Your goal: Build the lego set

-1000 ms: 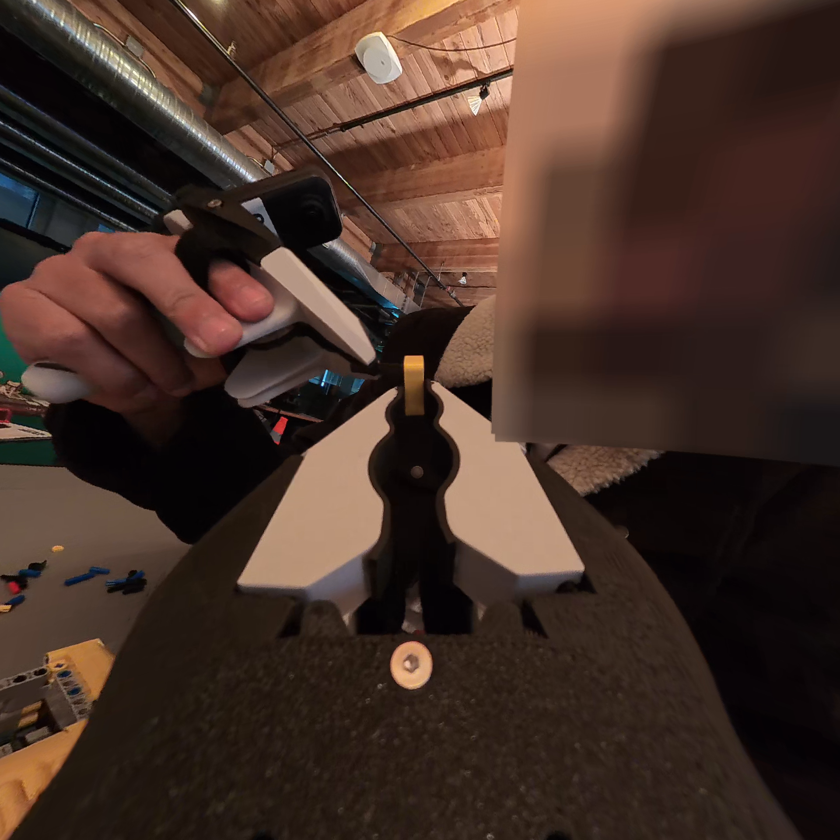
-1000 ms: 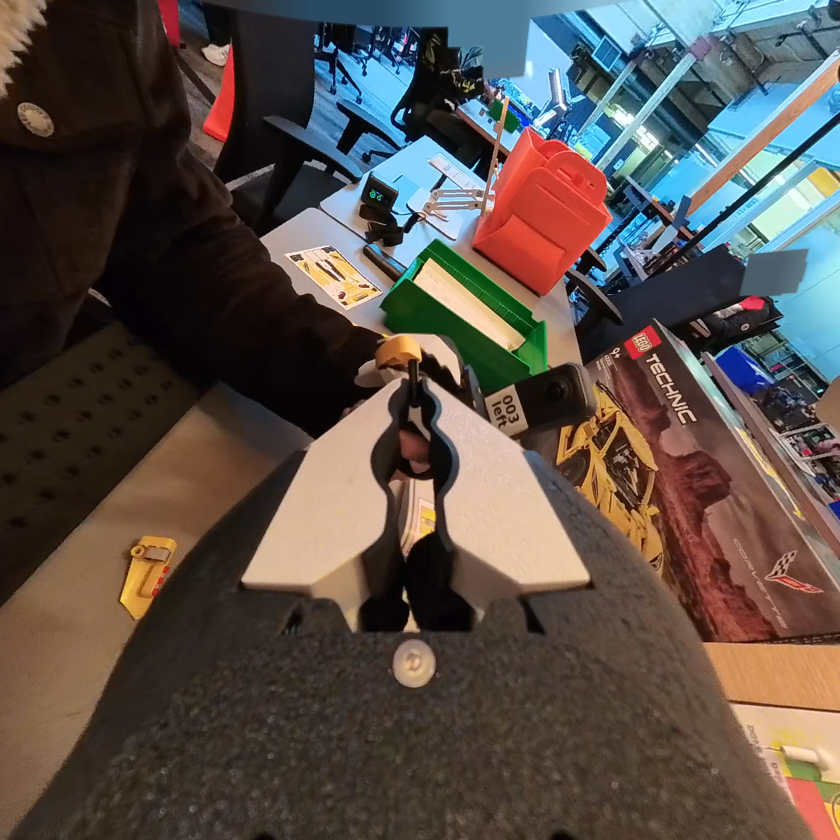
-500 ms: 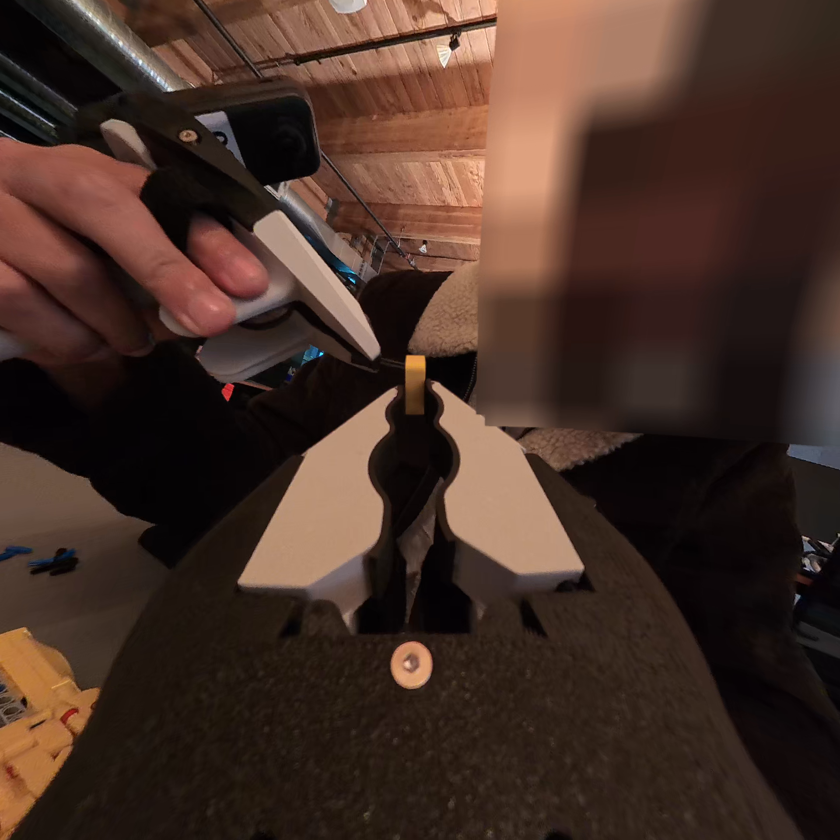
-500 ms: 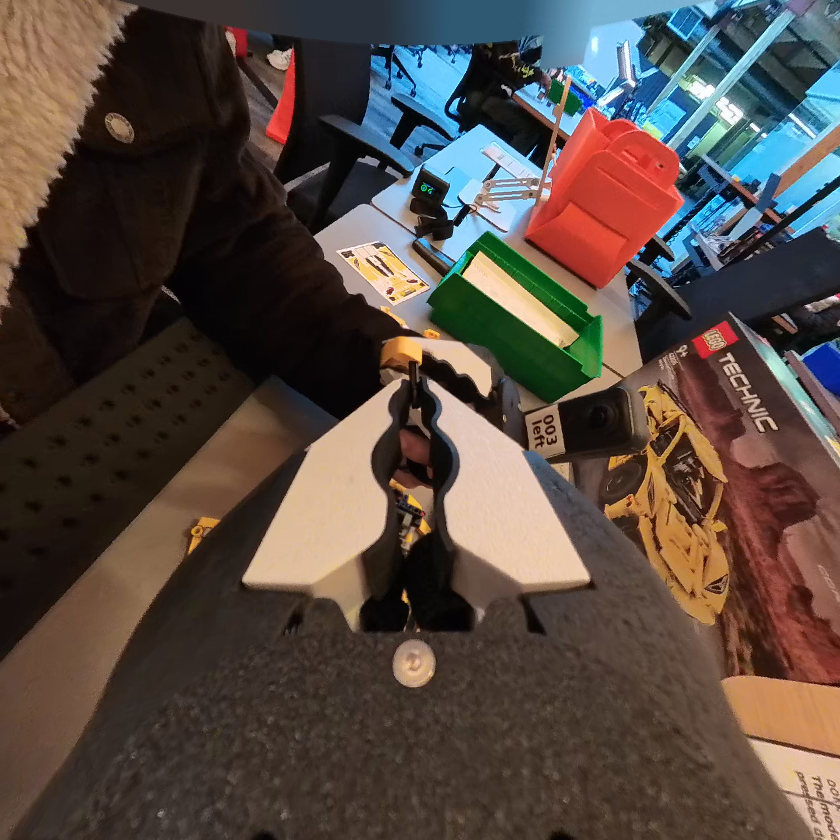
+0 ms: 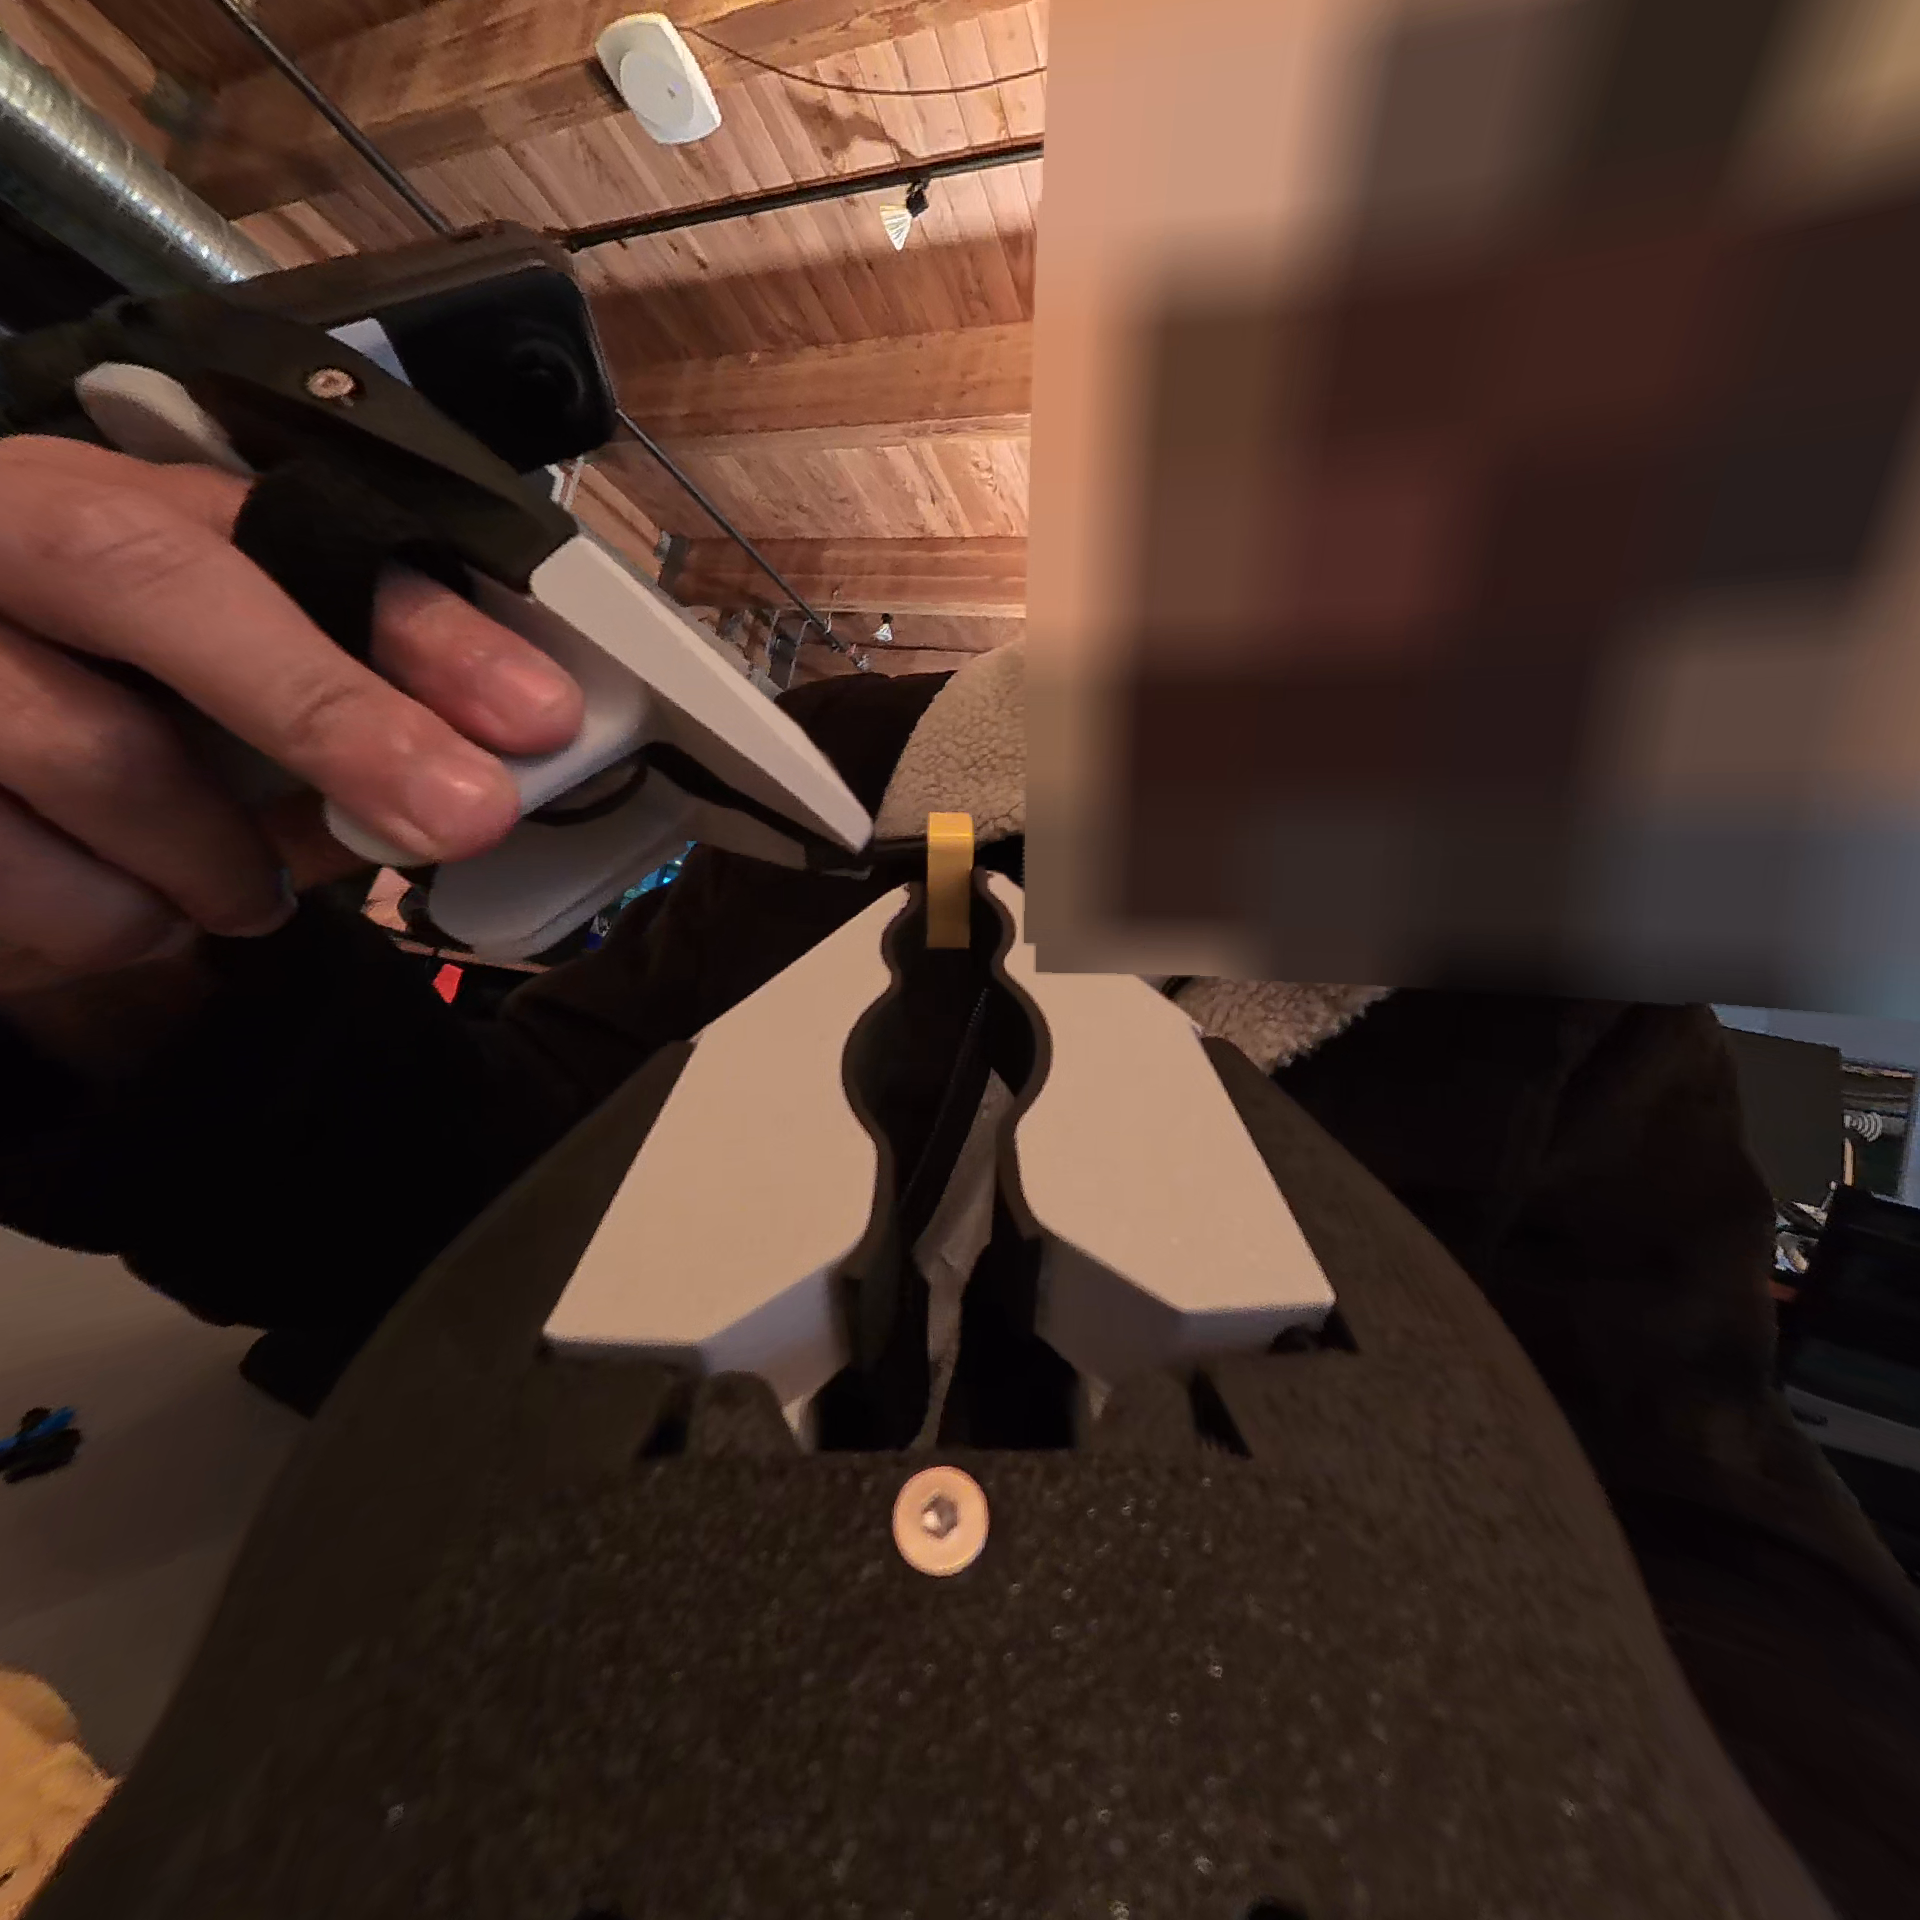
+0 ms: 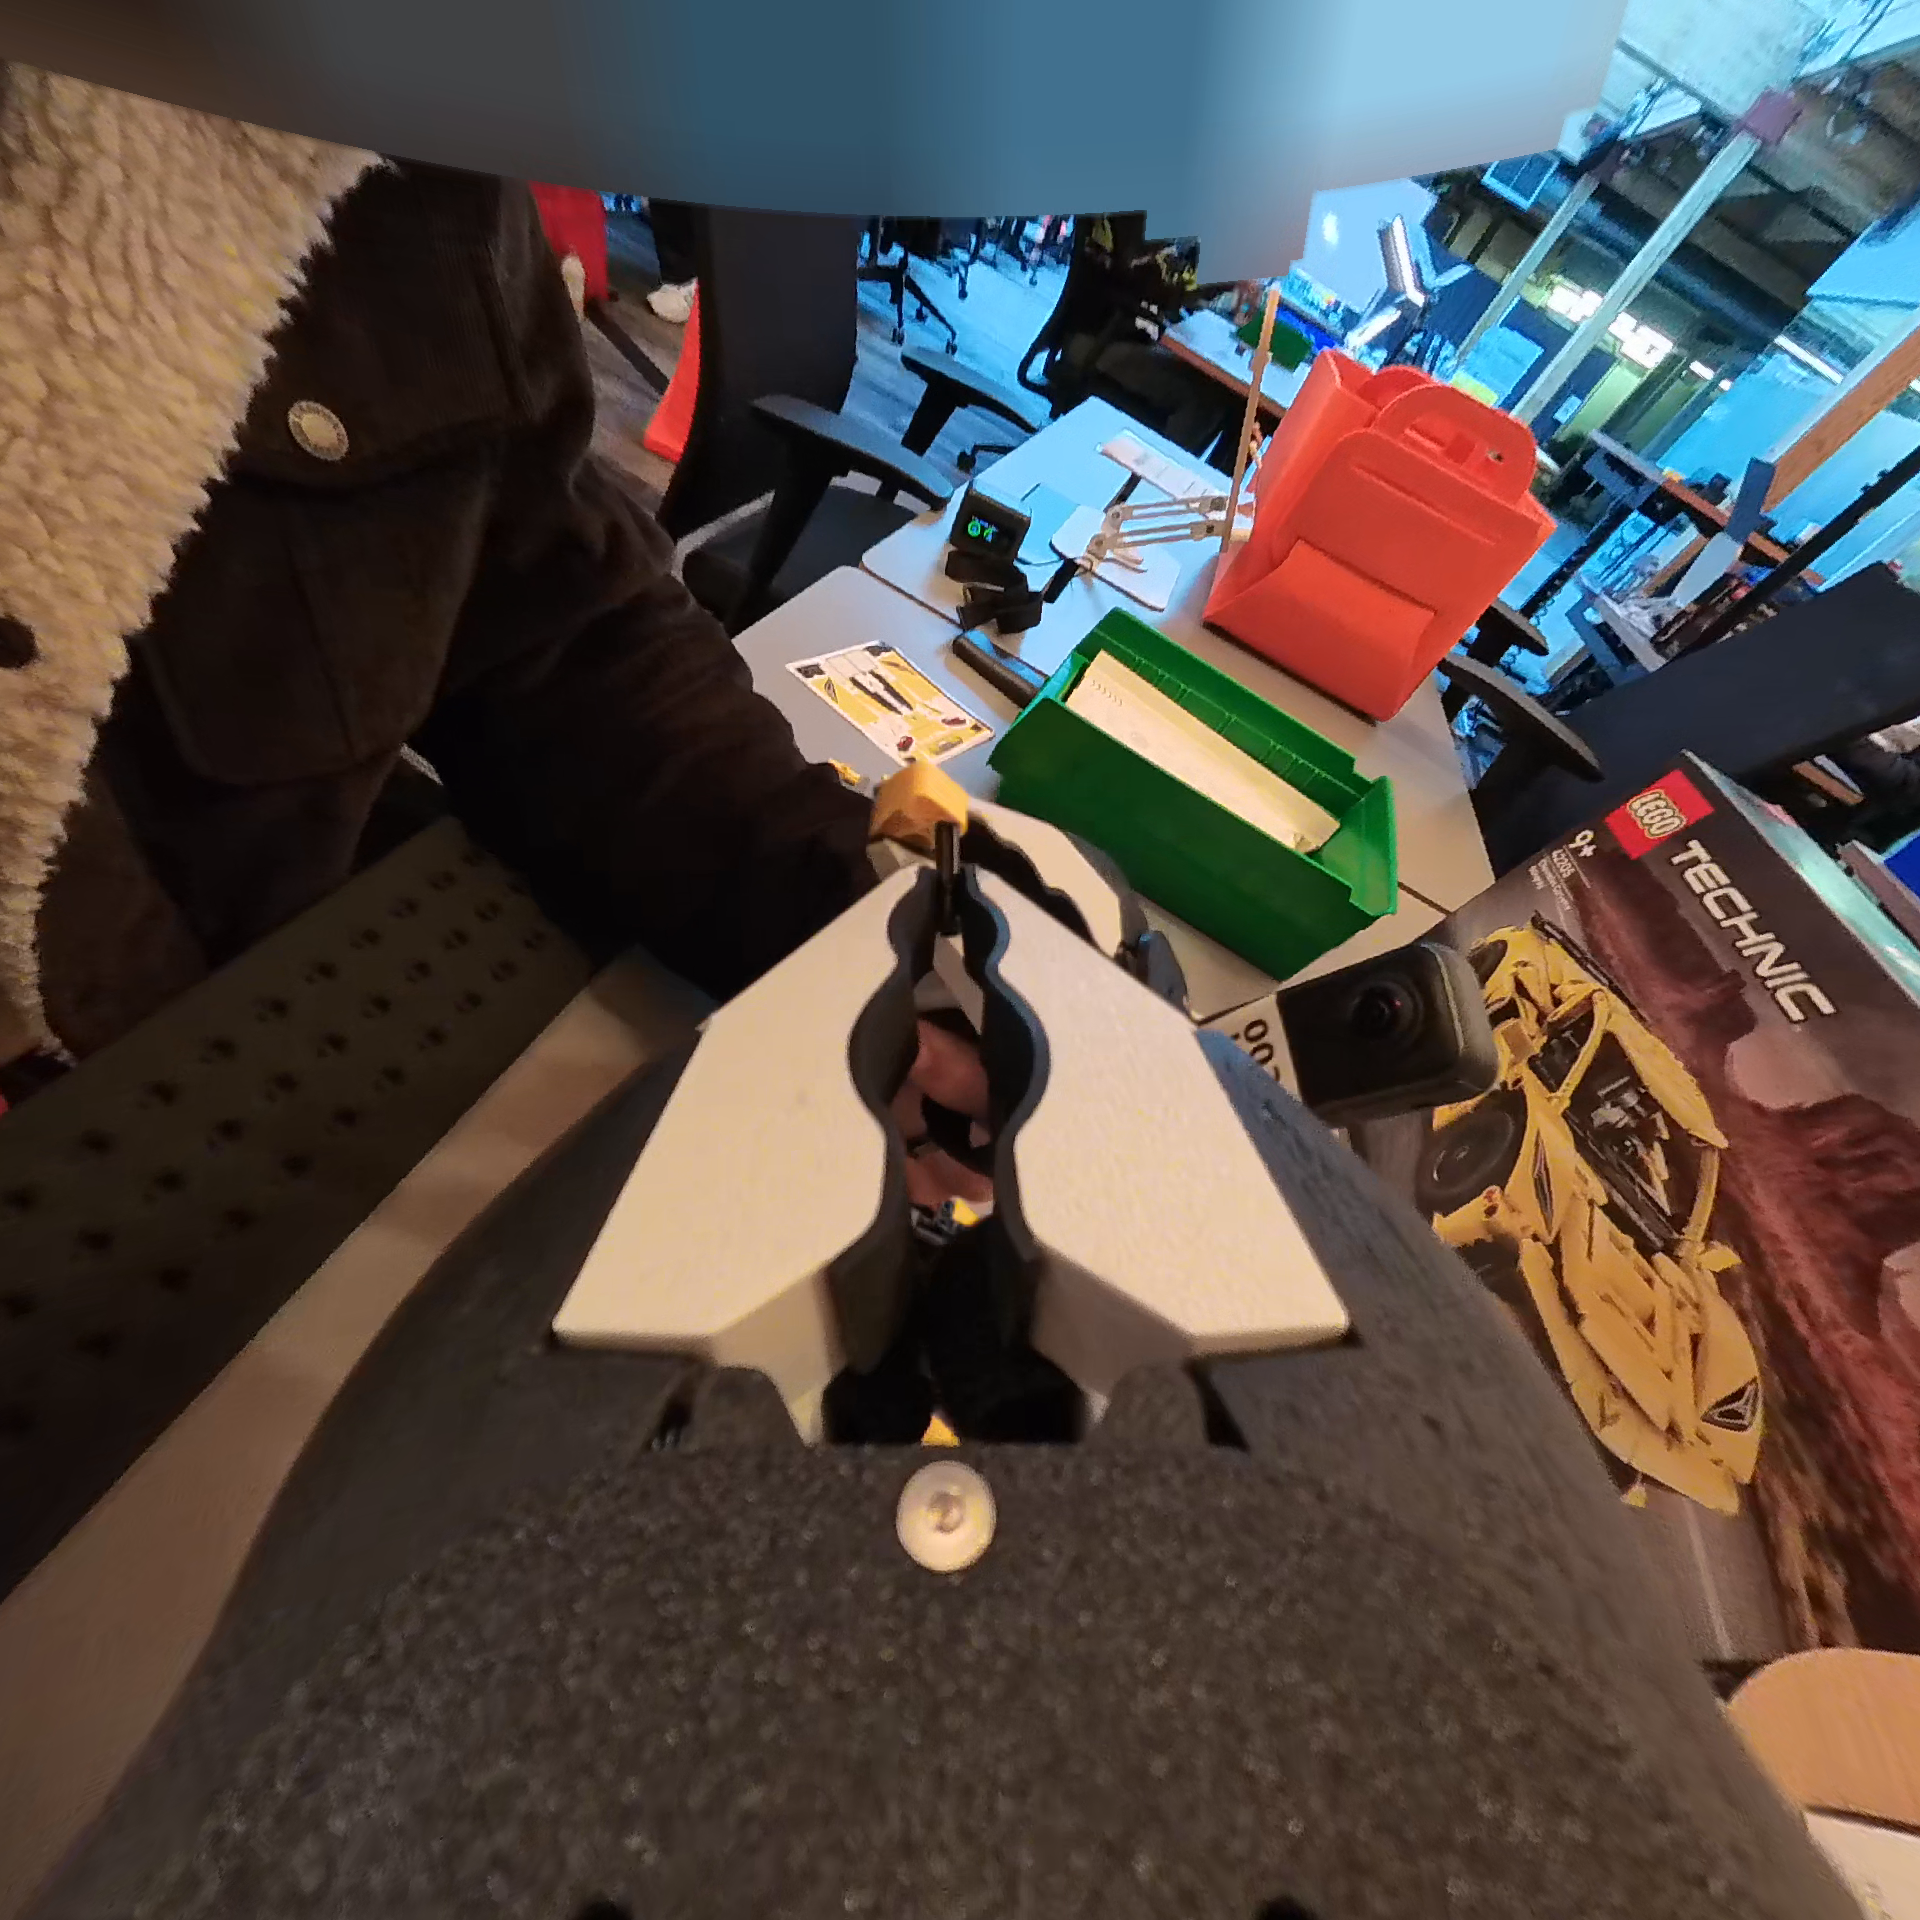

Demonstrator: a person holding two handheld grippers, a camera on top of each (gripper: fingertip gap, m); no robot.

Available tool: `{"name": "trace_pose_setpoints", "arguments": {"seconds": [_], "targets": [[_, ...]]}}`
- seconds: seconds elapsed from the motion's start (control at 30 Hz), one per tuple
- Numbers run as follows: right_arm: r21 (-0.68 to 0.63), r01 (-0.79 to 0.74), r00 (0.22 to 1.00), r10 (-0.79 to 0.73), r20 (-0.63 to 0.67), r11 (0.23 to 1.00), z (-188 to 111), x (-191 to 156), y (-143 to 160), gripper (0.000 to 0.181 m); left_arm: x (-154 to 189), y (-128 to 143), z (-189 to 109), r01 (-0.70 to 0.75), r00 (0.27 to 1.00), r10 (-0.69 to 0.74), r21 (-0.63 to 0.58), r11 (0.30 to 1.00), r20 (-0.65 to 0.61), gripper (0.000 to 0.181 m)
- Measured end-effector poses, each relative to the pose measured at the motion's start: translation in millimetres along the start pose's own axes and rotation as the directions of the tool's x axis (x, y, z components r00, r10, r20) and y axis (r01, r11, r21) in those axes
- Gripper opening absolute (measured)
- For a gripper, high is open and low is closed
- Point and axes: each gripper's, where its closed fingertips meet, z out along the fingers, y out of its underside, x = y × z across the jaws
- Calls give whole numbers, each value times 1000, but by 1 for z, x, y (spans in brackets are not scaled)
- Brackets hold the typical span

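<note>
Left wrist view: left gripper (image 5: 948, 904) closed on one small yellow piece (image 5: 949, 878), upright, flat-sided with a rounded top, held high in the air before a dark coat with fleece collar (image 5: 961, 732). Right gripper (image 5: 847, 847) coming in from the left in a hand (image 5: 239, 686), tips clamped on one thin black pin (image 5: 894, 847) that touches the side of the yellow piece. Wooden ceiling (image 5: 810, 343) behind, with one white round fixture (image 5: 660, 78). A few blue and black bits (image 5: 36, 1439) low left on the pale tabletop (image 5: 94, 1507).

Right wrist view: right gripper (image 6: 945, 899) pinched shut on the black pin (image 6: 947, 868), pin standing up from the tips and meeting the yellow piece (image 6: 920, 805) above. Yellow piece tan-yellow here, rounded, gripped by the other gripper's white fingers (image 6: 1039, 873). One camera (image 6: 1387, 1023) on that gripper, bearing a white label. Further off on the tabletop (image 6: 790, 634): one green bin (image 6: 1184, 790) with white sheets, one orange bag (image 6: 1371, 551), one printed sheet (image 6: 888, 696), one small device with a lit screen (image 6: 987, 535). At right, one set box (image 6: 1683, 1164) with a yellow car pictured, a red logo patch and white lettering.
</note>
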Motion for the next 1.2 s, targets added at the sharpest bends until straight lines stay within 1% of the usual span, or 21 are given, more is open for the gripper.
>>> {"name": "trace_pose_setpoints", "arguments": {"seconds": [0.03,0.1,0.23,0.3,0.4,0.47,0.53,0.67,0.7,0.87,1.2], "targets": [[6,1,1000,-1,-7,1000,-1,1,0,3,-1,-1,0,-2,1000,2,8,1000,5,6],[-24,-7,1000,7,-23,1000,-5,4,5,3,-6,-3,-3,-11,998,11,3,1000,60,7],[-70,-19,999,16,-32,997,-5,6,13,2,-11,-1,-11,-14,988,21,-43,999,154,7],[-76,-22,999,19,-37,997,-6,7,15,2,-14,-1,-12,-14,983,24,-52,999,181,7],[-95,-31,999,27,-44,995,-5,9,19,2,-15,-1,-16,-8,984,15,-39,999,178,7],[-114,-32,998,26,-53,993,-7,10,22,2,-18,-1,-19,-6,980,14,-41,999,201,7],[-144,-29,998,21,-61,989,-10,11,26,2,-22,-1,-21,-3,969,16,-55,999,246,7],[-262,-30,996,5,-94,965,-14,14,44,3,-33,1,-32,23,940,2,-68,997,341,7],[-272,-33,995,6,-99,962,-14,15,47,3,-36,2,-34,27,932,1,-72,997,363,7],[-259,-43,994,16,-108,965,-16,18,53,4,-41,0,-38,30,909,4,-74,997,417,7],[-236,-68,990,36,-136,969,-17,22,52,4,-41,-2,-40,9,898,26,-78,997,438,7]]}}
